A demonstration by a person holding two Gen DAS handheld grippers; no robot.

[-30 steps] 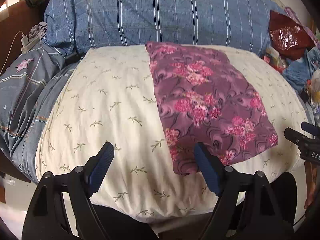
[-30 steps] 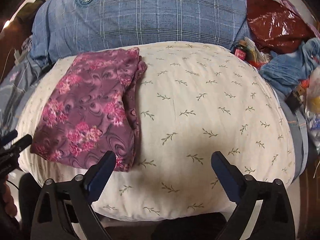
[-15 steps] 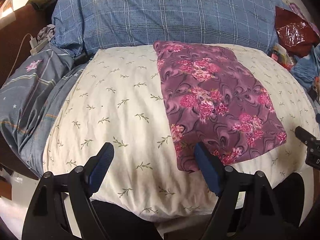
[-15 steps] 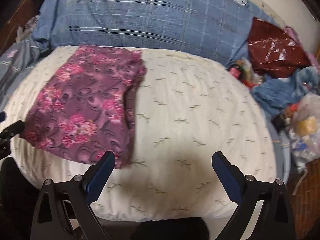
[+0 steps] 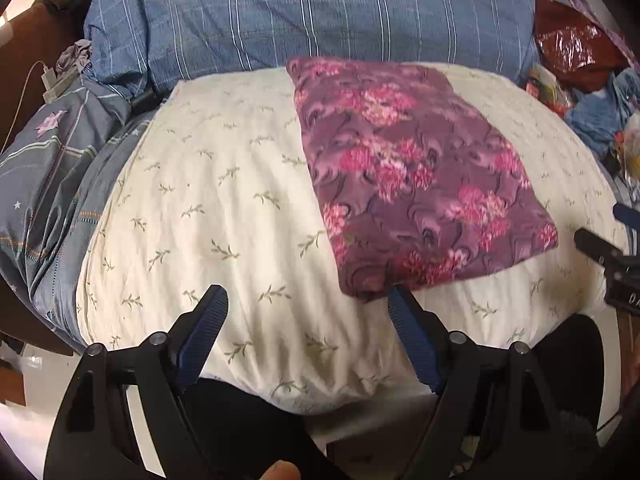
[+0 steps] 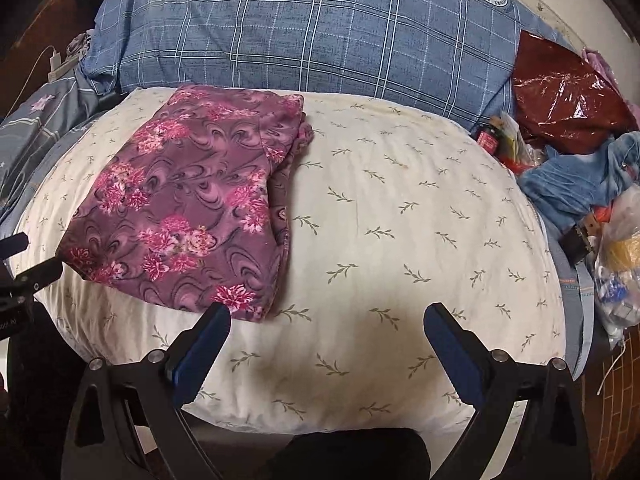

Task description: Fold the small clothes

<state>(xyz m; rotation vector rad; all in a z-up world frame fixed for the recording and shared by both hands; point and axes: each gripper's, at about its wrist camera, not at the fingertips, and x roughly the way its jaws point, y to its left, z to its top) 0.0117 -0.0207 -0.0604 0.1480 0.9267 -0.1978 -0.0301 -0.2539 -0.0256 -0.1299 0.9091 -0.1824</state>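
A purple garment with pink flowers (image 5: 416, 176) lies folded into a flat rectangle on a cream pillow with a leaf print (image 5: 224, 208). It also shows in the right wrist view (image 6: 192, 208), left of centre on the pillow (image 6: 400, 240). My left gripper (image 5: 308, 308) is open and empty, just in front of the garment's near left corner. My right gripper (image 6: 328, 320) is open and empty, in front of the garment's near right corner. Each gripper shows at the edge of the other's view.
A blue checked pillow (image 6: 320, 28) lies behind the cream one. A grey-blue quilt (image 5: 44, 184) is bunched at the left. At the right are a dark red plastic bag (image 6: 568, 96), a blue cloth (image 6: 580, 184) and small clutter.
Both grippers have shifted slightly in front of the pillow, still open. The folded garment has not moved.
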